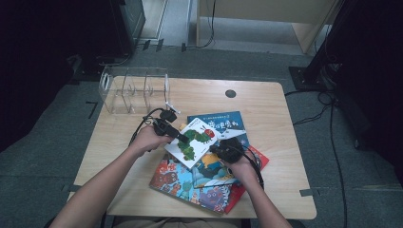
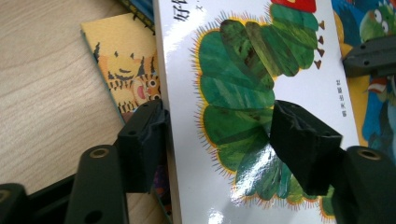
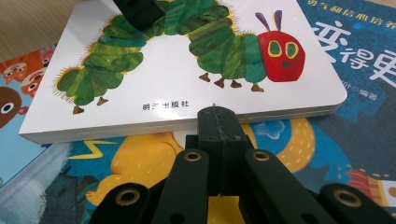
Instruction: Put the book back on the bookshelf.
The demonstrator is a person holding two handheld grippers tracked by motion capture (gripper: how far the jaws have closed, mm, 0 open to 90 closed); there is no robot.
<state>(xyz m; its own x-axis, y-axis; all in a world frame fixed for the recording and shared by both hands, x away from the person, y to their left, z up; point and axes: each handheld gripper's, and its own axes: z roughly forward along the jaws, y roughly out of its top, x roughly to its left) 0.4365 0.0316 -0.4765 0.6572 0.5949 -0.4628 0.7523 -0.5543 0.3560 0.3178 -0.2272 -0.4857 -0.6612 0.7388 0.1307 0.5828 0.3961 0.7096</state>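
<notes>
- Caterpillar book (image 1: 193,142), white cover, topmost on a loose pile of picture books at mid worktop (image 1: 266,102), lying slantwise.
- Left tongs (image 2: 219,144) straddling the book's edge: one jaw off the cover beside the spine side, over a tiger book (image 2: 126,79), the other jaw over the green caterpillar body; jaws set apart, no clamp on the book to be made out.
- In the high view, left tongs (image 1: 182,137) at the book's upper left edge, left hand (image 1: 147,140) behind.
- Right tongs (image 3: 217,135) closed, jaws pressed together with nothing between, tip just at the book's near long edge, above a yellow-and-blue cover (image 3: 154,158).
- In the high view, right tongs (image 1: 214,149) at the book's right edge, right hand (image 1: 240,166) over the pile.
- Blue book (image 1: 223,121) under the far corner, red book (image 1: 254,164) sticking out at the right.
- Clear divided rack (image 1: 135,90) at the far left corner, well apart from the pile.
</notes>
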